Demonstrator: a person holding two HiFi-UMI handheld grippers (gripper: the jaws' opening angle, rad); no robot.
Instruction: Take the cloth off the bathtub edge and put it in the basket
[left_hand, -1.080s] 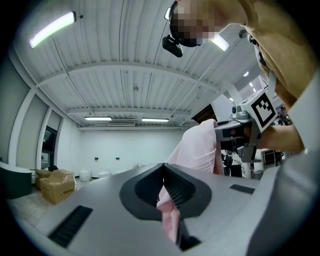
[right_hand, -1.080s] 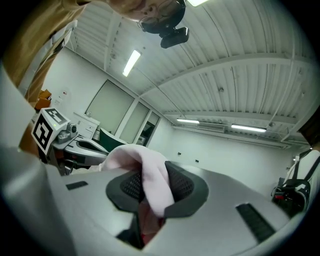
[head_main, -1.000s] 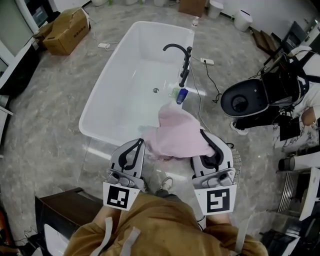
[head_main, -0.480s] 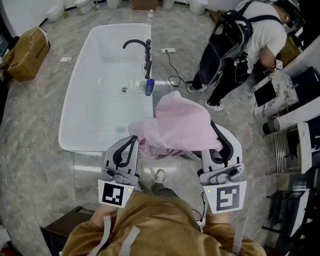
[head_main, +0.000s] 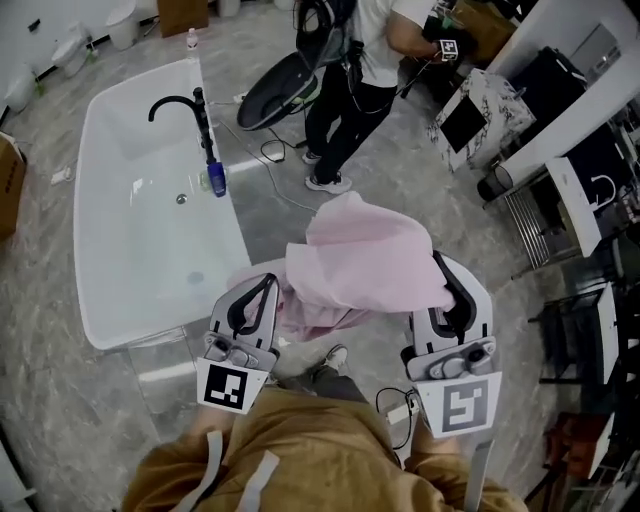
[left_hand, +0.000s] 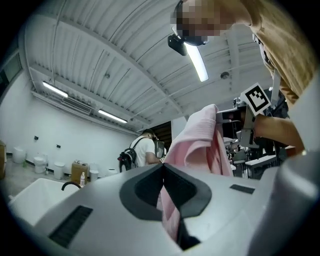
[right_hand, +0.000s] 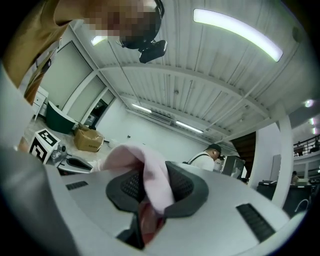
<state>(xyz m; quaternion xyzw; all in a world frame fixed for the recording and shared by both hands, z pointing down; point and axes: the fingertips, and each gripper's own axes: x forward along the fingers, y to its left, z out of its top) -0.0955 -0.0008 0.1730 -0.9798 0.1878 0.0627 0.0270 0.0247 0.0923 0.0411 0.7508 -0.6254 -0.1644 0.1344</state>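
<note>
A pink cloth (head_main: 360, 262) hangs in the air between my two grippers, lifted off the white bathtub (head_main: 130, 230) at the left. My left gripper (head_main: 268, 285) is shut on the cloth's left part; the pink fabric (left_hand: 200, 145) is pinched between its dark pads and rises past them. My right gripper (head_main: 440, 268) is shut on the cloth's right corner, with pink fabric (right_hand: 155, 185) bunched between its pads. No basket shows in any view.
A black tap (head_main: 195, 115) stands on the tub's right rim with a blue bottle (head_main: 216, 178) beside it. A person (head_main: 355, 70) stands behind on the grey marble floor, next to a dark round seat (head_main: 275, 90). Metal racks (head_main: 575, 230) stand at the right.
The view has swung to the right: the bathtub has slid to the left of the picture and racks have come in at the right. Both grippers keep the cloth held up between them.
</note>
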